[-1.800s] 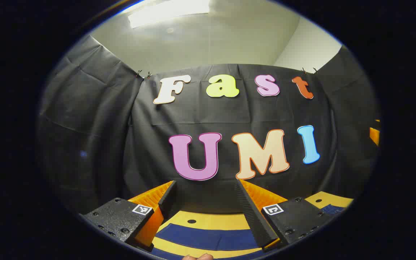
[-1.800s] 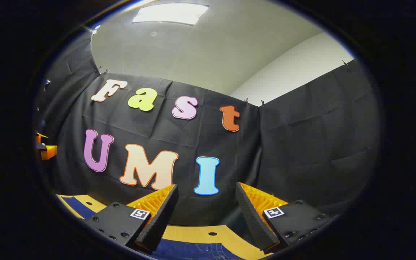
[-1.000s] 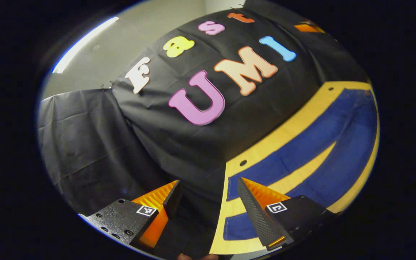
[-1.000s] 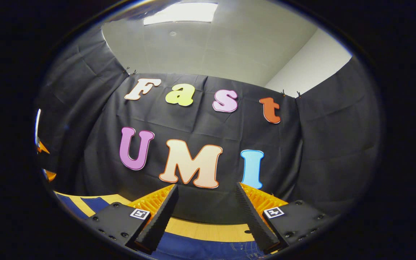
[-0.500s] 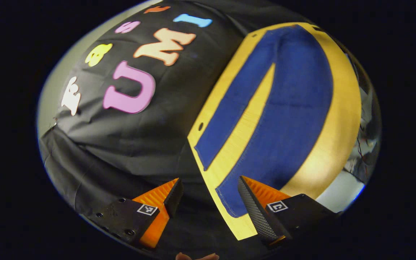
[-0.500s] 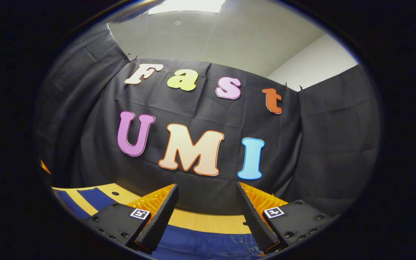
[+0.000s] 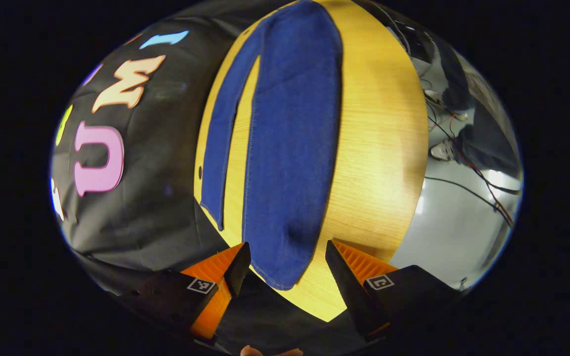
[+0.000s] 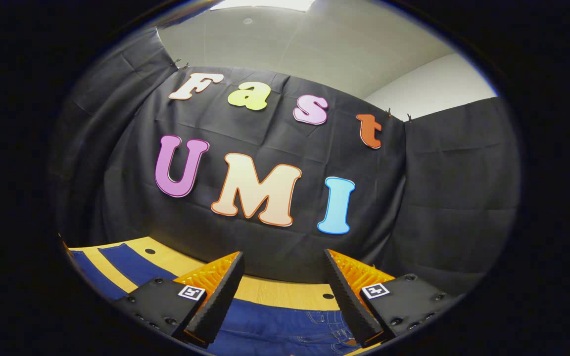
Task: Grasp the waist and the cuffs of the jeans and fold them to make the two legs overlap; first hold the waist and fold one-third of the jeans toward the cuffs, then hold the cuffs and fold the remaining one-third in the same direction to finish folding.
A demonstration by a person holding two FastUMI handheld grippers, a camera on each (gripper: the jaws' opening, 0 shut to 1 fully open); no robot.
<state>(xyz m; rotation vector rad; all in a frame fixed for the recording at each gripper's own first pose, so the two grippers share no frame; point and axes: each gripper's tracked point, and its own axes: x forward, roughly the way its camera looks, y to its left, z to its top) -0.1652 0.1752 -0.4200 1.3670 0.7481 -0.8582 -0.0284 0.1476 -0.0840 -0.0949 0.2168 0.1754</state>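
Denim jeans (image 7: 290, 148) lie flat on the wooden table (image 7: 379, 148), legs apart. Since a second ago the left gripper (image 7: 285, 277) has swung round to line up with the nearer cuff, jaws wide, holding nothing. The right gripper (image 8: 282, 291) hangs open and empty over the waist end. No fold begun.

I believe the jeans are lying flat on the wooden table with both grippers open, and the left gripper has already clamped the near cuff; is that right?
Not quite: the left gripper has clamped nothing. In the left gripper view its fingers stand apart on either side of the near cuff. The jeans do lie flat on the wooden table, and the right gripper is open too.
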